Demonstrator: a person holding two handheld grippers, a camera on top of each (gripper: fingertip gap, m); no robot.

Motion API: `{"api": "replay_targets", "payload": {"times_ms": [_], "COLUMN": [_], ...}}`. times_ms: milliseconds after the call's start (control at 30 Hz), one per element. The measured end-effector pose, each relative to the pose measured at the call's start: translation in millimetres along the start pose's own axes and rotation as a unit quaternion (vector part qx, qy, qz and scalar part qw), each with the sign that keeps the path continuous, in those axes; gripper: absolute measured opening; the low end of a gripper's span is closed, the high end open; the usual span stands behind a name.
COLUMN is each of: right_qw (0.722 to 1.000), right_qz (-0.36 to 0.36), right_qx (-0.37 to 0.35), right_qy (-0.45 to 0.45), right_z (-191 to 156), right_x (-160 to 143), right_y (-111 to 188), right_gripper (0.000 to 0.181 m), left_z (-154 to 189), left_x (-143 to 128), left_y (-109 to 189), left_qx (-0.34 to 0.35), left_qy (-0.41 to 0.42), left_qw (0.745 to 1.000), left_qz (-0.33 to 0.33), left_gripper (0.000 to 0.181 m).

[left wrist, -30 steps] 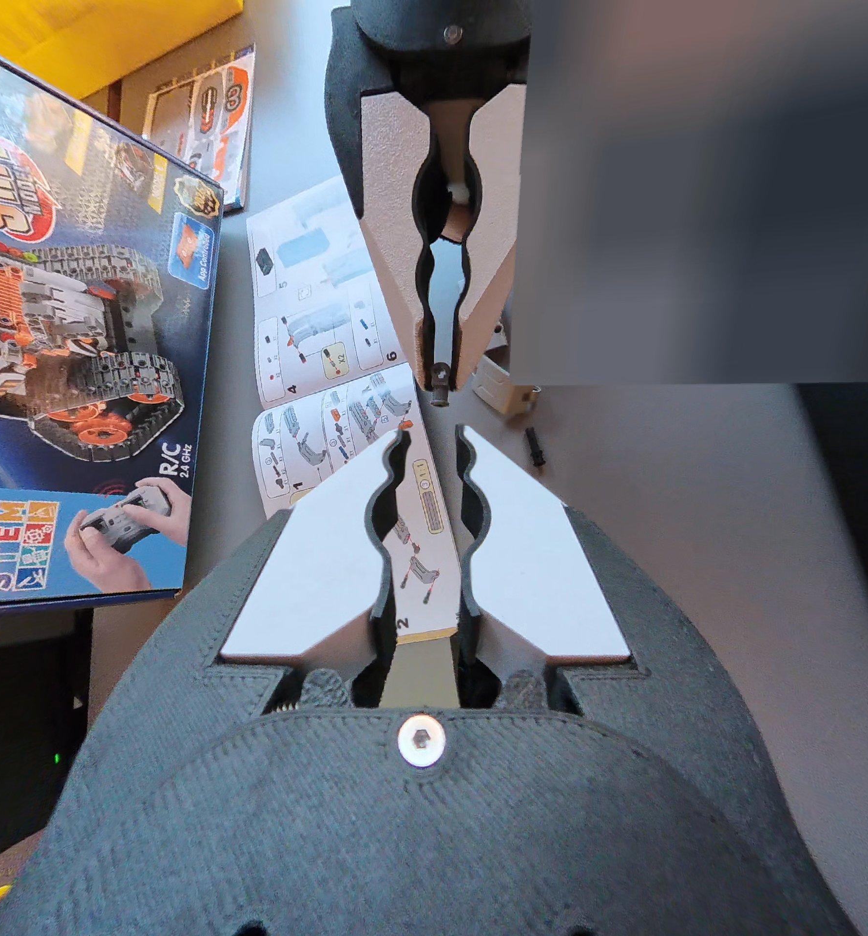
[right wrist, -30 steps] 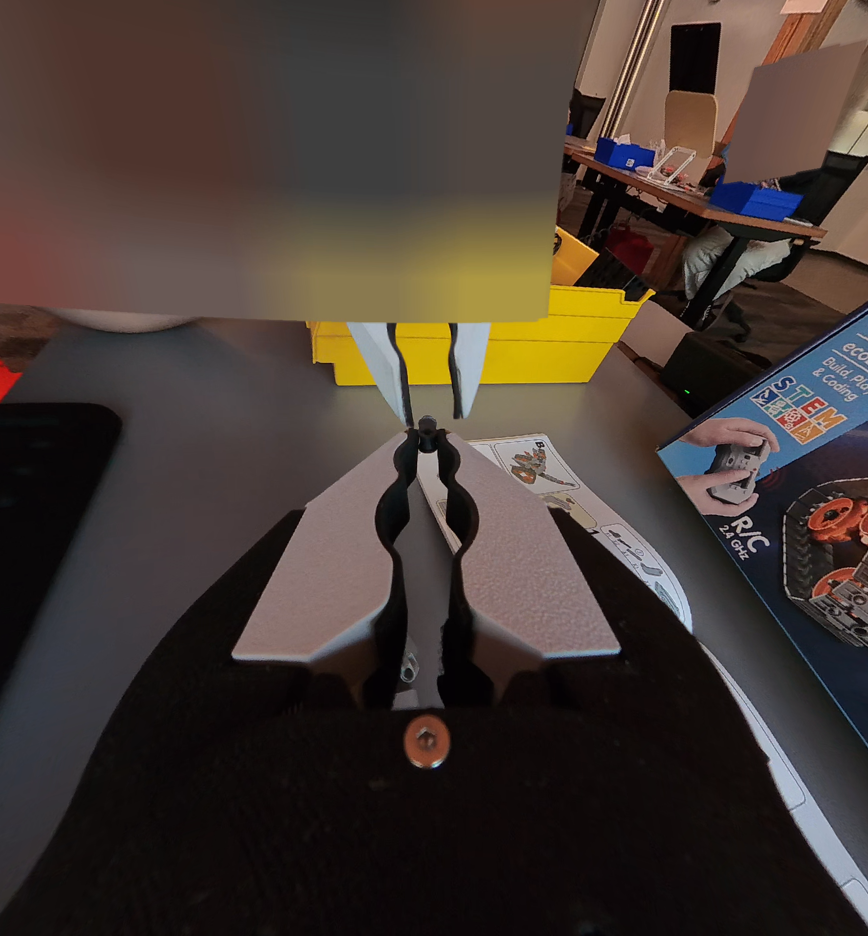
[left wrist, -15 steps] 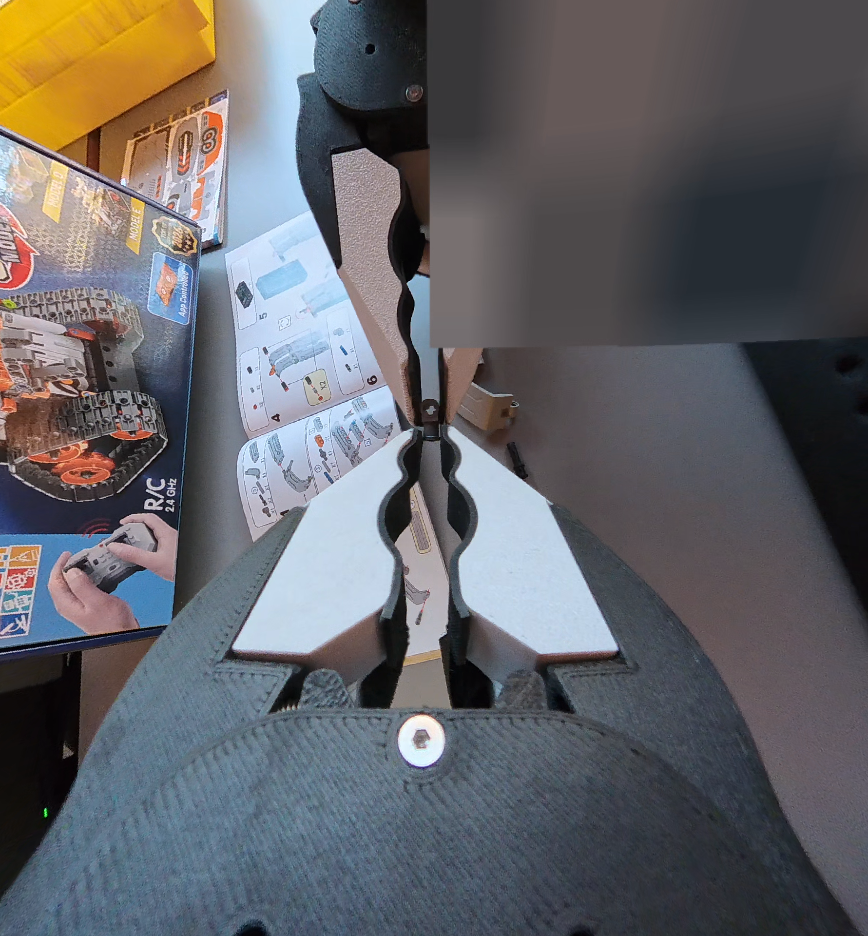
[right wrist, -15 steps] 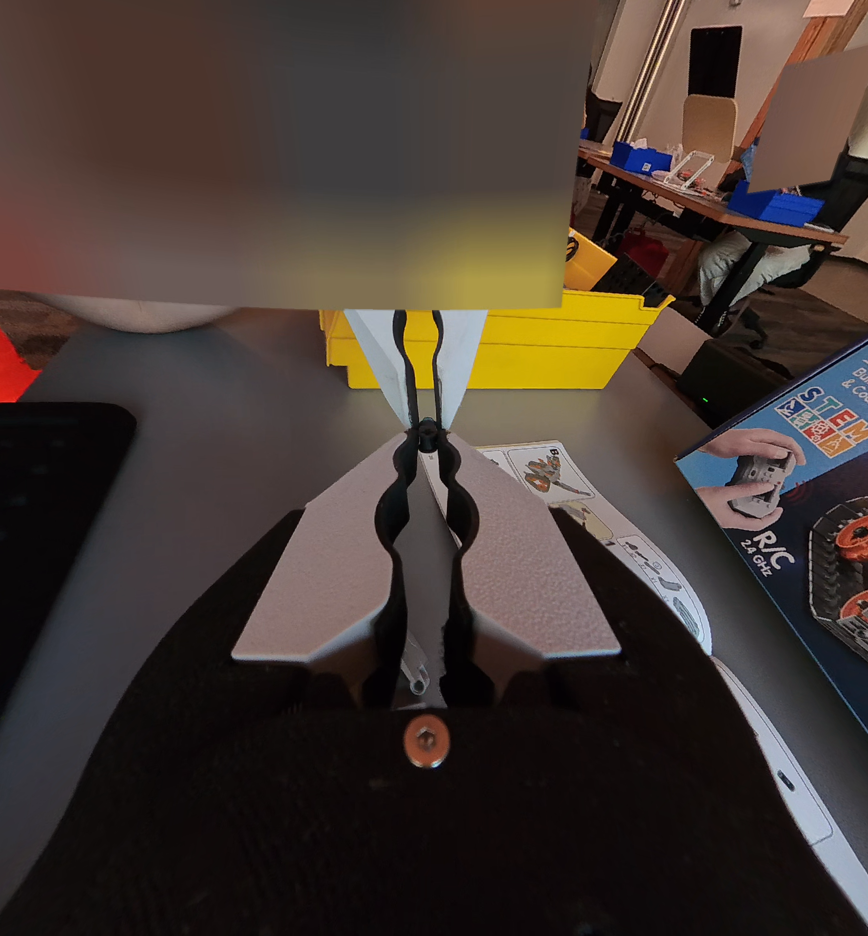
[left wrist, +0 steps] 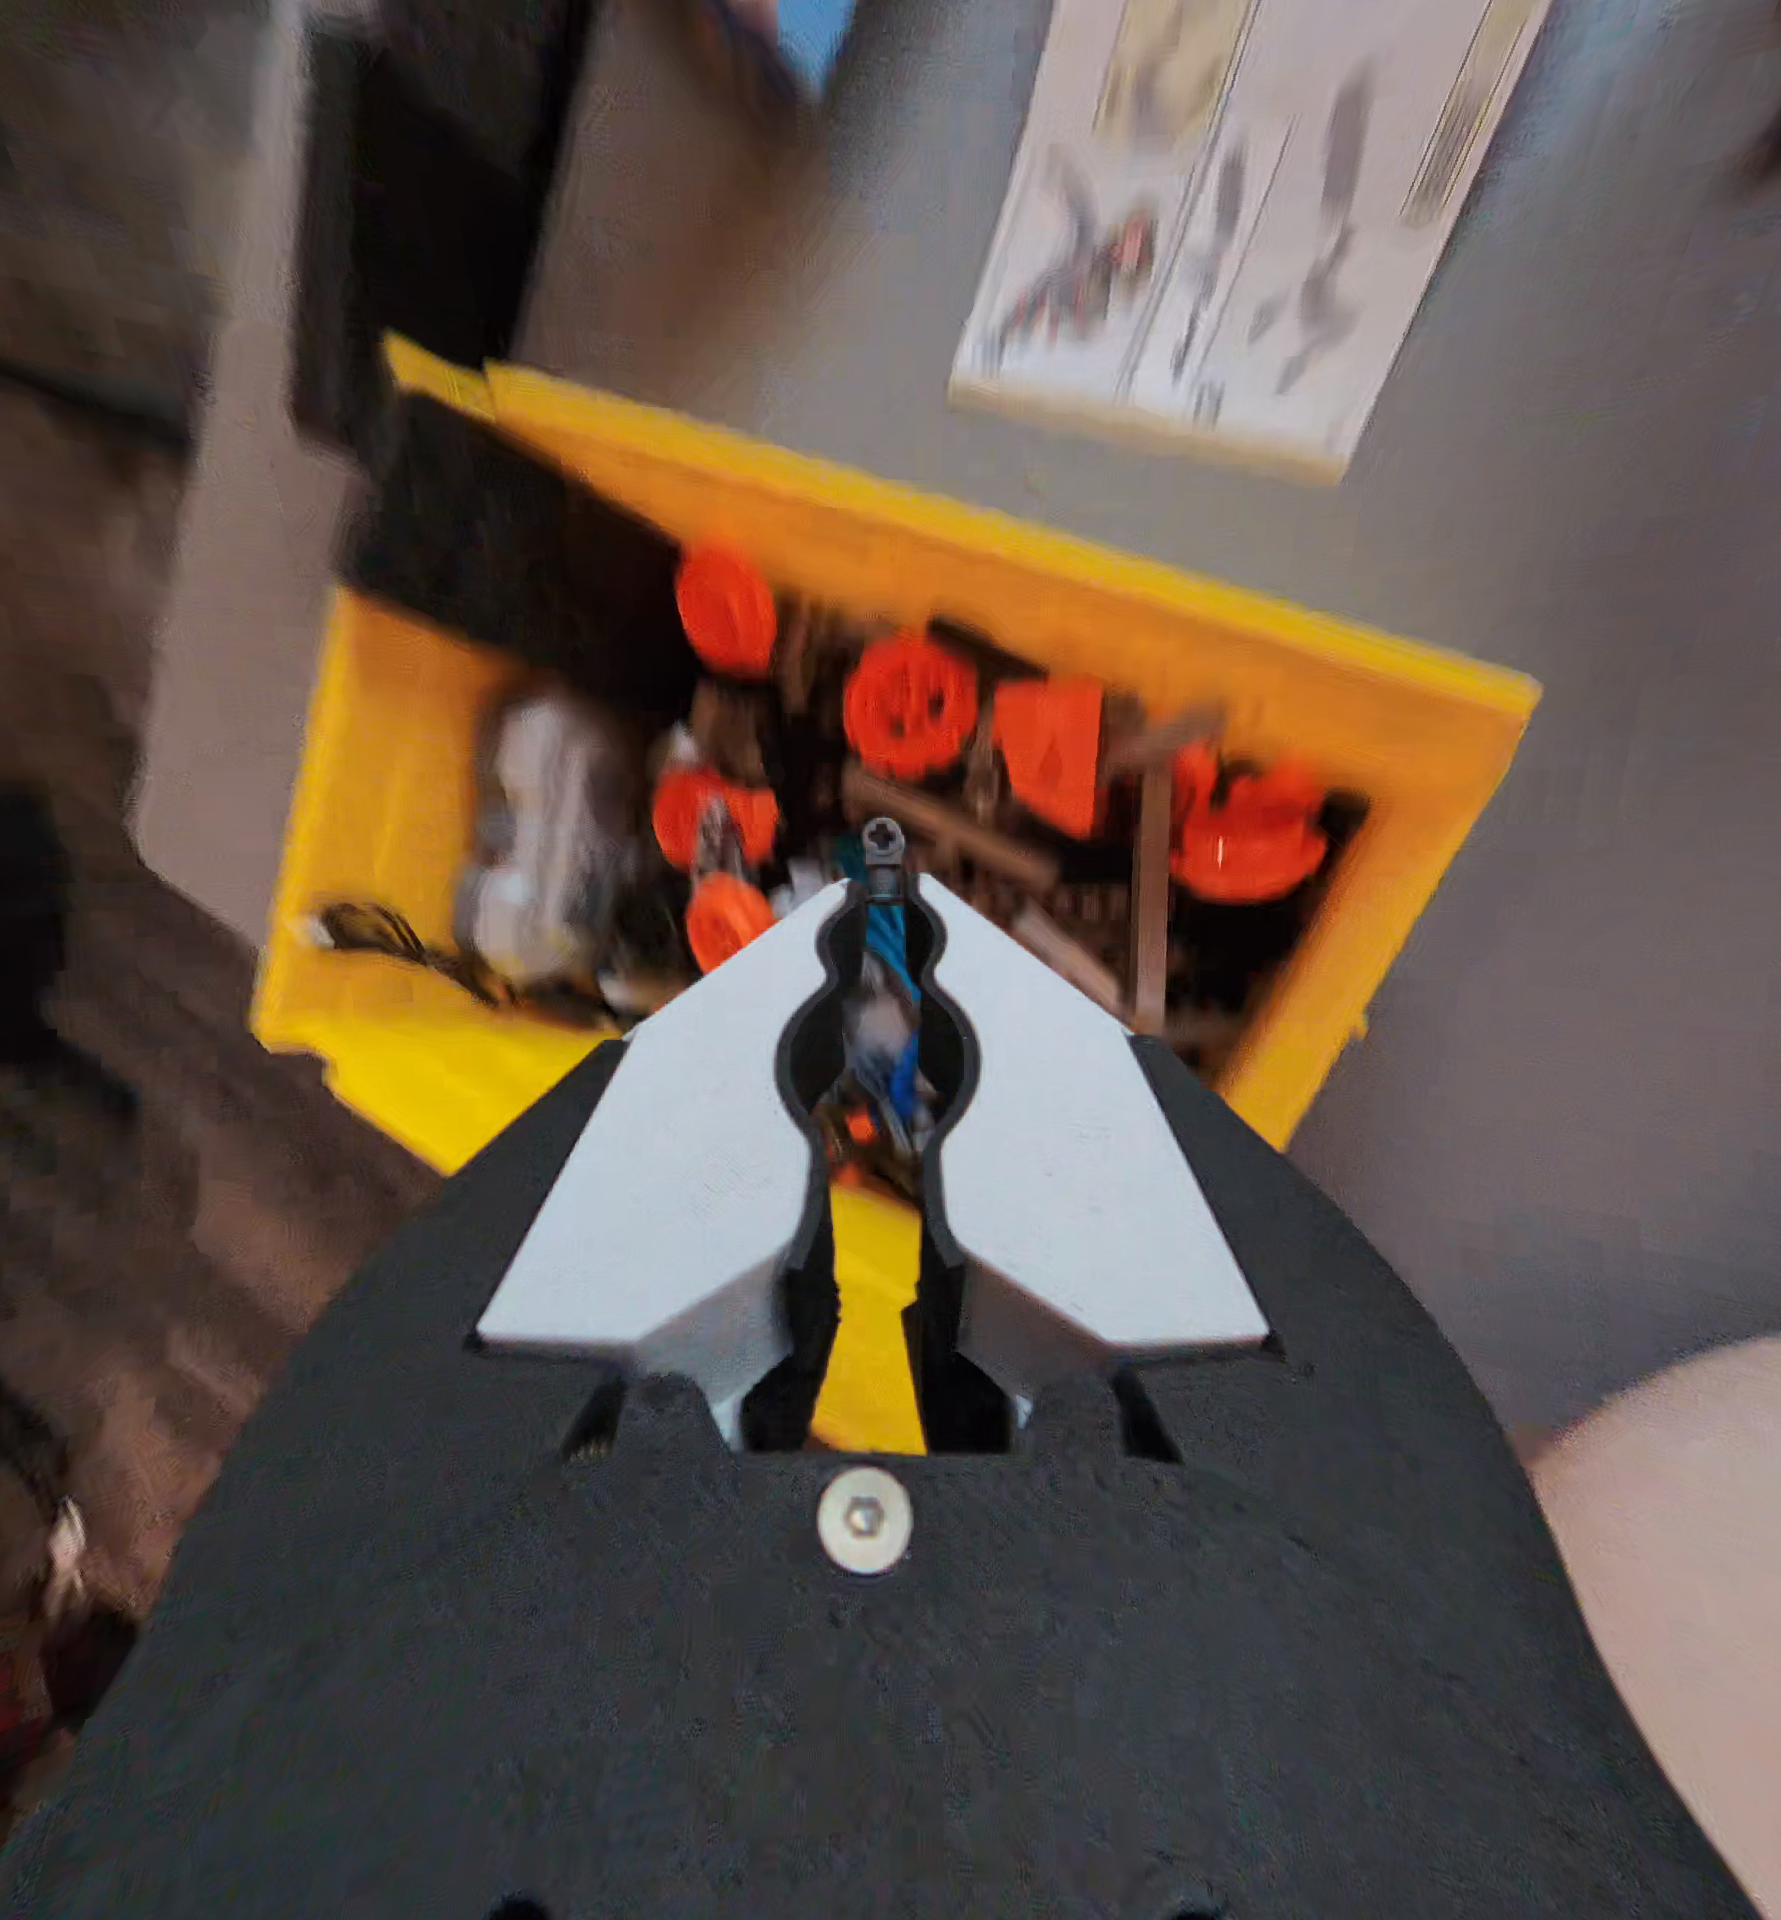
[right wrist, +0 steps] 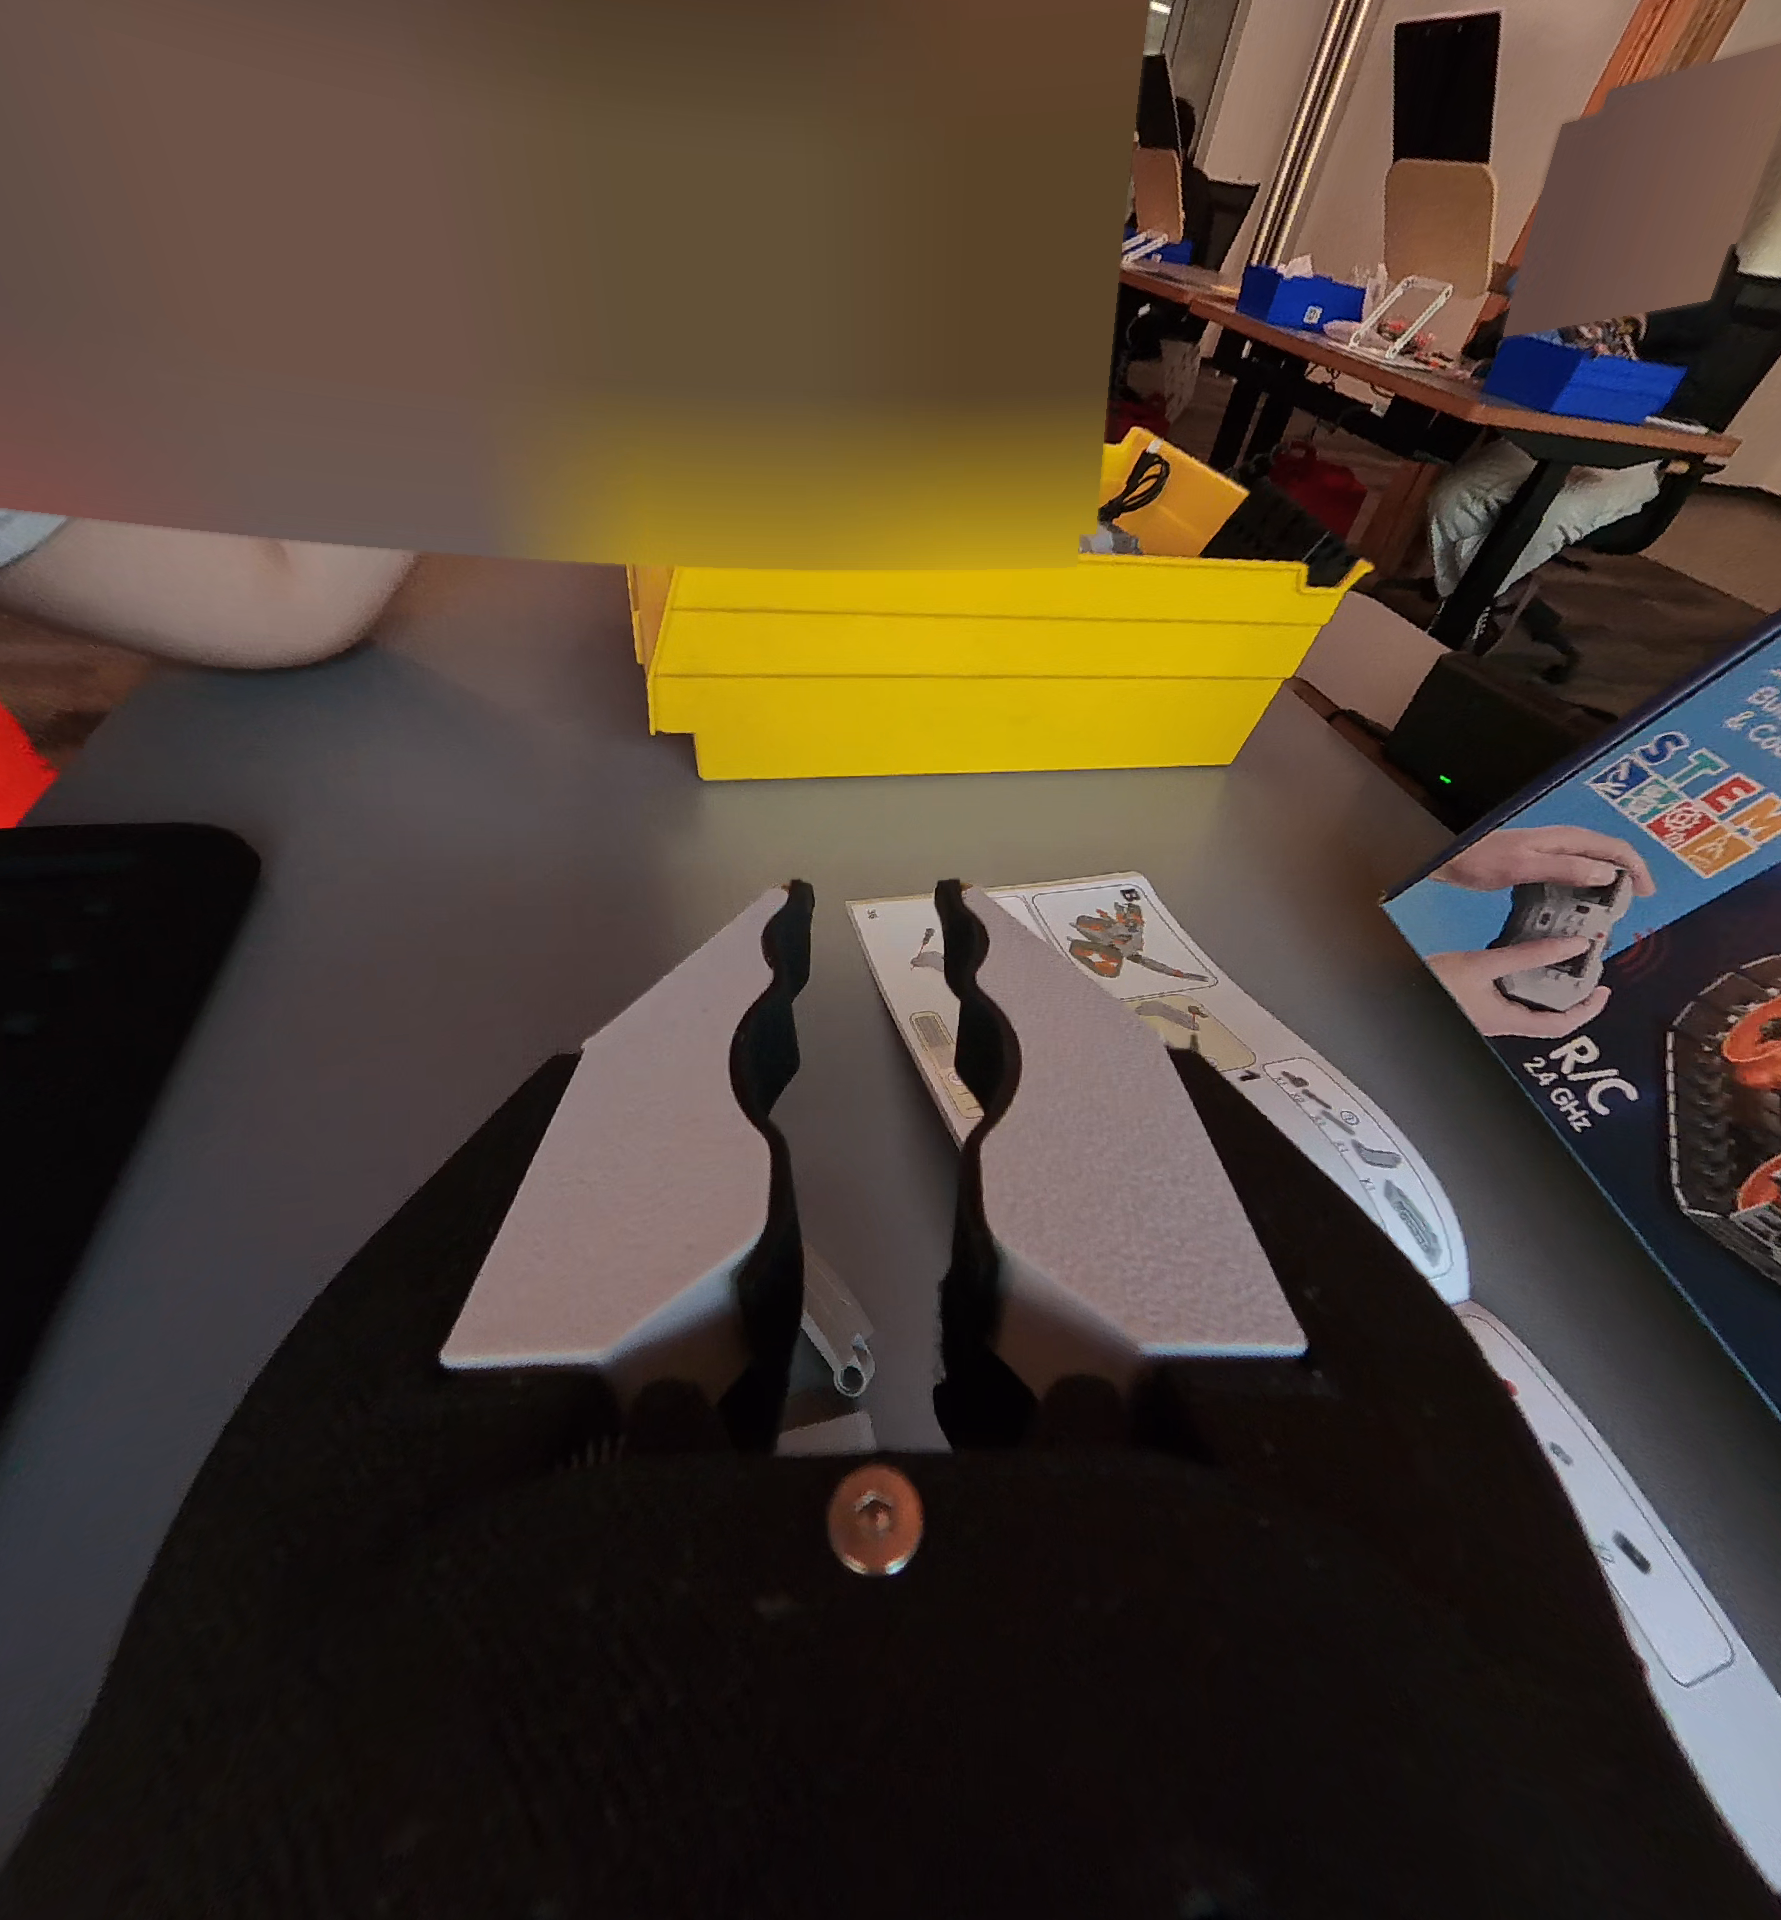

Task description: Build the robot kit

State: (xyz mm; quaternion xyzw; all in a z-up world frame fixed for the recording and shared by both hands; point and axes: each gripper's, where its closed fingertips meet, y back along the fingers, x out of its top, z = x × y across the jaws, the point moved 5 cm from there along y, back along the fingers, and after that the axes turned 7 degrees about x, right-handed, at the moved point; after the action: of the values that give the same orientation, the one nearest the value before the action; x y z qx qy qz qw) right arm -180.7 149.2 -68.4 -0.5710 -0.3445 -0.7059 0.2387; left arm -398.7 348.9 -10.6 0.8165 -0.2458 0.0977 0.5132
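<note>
Yellow plastic fills the left wrist view: the left gripper (left wrist: pixel 881 883) hangs above an open yellow bin (left wrist: pixel 1021 613) of orange wheels (left wrist: pixel 909 704) and dark beams, the whole background smeared by motion. Its jaws are clenched on a small dark pin (left wrist: pixel 881 844), whose cross-slotted head pokes out just past the tips. Half a second ago this gripper met the other one tip to tip over the instruction sheet; now it has swung away with the pin. Beyond the bin's far wall lies the instruction sheet (left wrist: pixel 1250 218) on the grey table (left wrist: pixel 1592 727). The table edge runs just left of the bin, with floor beyond it. A bare forearm (left wrist: pixel 1717 1621) sits low on the right.

In the right wrist view the right gripper (right wrist: pixel 873 888) is released, fingers apart with nothing between them, where a moment ago they pinched that pin. So the pin has passed from right to left. It hovers low over the table, the instruction sheet (right wrist: pixel 1125 997) under its right finger. A small grey piece (right wrist: pixel 839 1351) lies near the jaw roots. Ahead stands the yellow bin (right wrist: pixel 969 675), well apart; a blue toy box (right wrist: pixel 1644 987) closes off the right, a black pad (right wrist: pixel 65 1039) the left. Bare table lies ahead.
</note>
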Motion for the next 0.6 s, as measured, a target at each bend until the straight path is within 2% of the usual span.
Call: {"api": "replay_targets", "payload": {"times_ms": [100,233,367,600], "right_qw": [1.0,1.0,1.0,1.0], "right_qz": [-0.012,-0.015,-0.014,-0.019], "right_qx": [0.009,0.007,0.004,0.002], "right_qy": [0.001,0.012,0.008,0.007], "right_z": [-3,-5,-3,-1], "right_x": [-4,-3,-3,-6], "right_y": [-7,-9,-7,-5], "right_gripper": [0.024,0.024,0.024,0.024], "left_z": [4,3,5,3], "left_x": [-36,-50,-57,-56], "left_y": [-15,-37,-46,-48], "left_qx": [-0.048,-0.087,-0.103,-0.104], "left_qy": [0.036,0.064,0.068,0.08], "left_qw": [0.993,0.98,0.973,0.973], "left_qz": [-0.101,-0.17,-0.194,-0.188], "left_gripper": [0.005,0.005,0.005,0.005]}}
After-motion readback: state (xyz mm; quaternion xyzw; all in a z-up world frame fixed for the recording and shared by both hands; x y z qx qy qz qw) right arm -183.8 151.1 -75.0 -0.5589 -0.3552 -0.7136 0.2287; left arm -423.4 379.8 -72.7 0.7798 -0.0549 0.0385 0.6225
